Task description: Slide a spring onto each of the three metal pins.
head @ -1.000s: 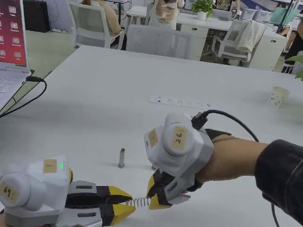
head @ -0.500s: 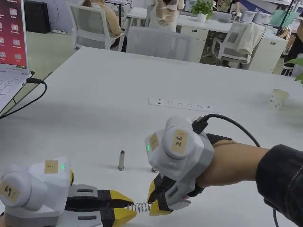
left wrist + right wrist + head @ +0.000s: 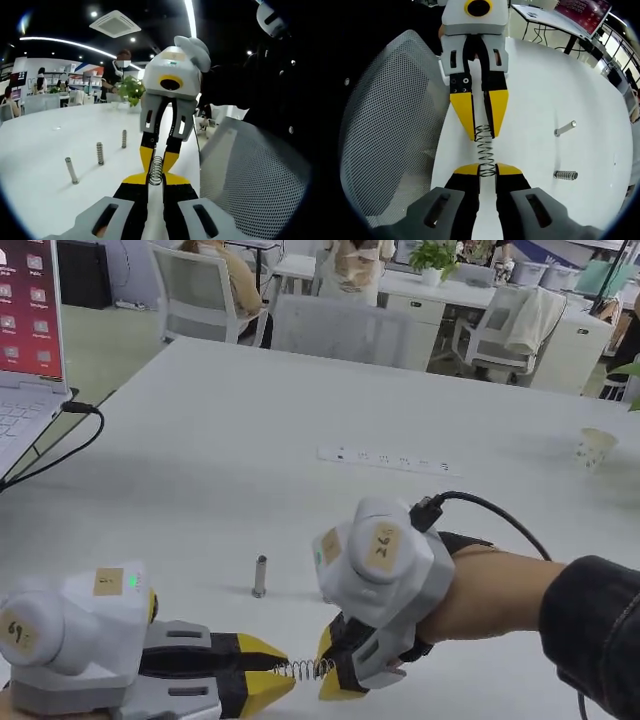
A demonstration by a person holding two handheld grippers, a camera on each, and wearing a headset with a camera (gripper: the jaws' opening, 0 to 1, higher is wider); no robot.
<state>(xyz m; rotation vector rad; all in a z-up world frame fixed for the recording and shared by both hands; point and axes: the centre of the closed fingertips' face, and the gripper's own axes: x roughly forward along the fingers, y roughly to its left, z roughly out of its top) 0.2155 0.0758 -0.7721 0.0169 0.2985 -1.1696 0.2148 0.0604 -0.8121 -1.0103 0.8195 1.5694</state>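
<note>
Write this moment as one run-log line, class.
left gripper: shut on spring | right gripper: shut on spring | spring: spans both grippers | pin: bare

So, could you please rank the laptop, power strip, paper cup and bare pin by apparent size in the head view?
1. laptop, even cropped
2. power strip
3. paper cup
4. bare pin, about the cup's height but thinner

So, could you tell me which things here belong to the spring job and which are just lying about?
Job: thin steel coil spring, left gripper, right gripper, bare metal pin, spring-covered metal pin.
Lying about: white power strip, paper cup, open laptop.
</note>
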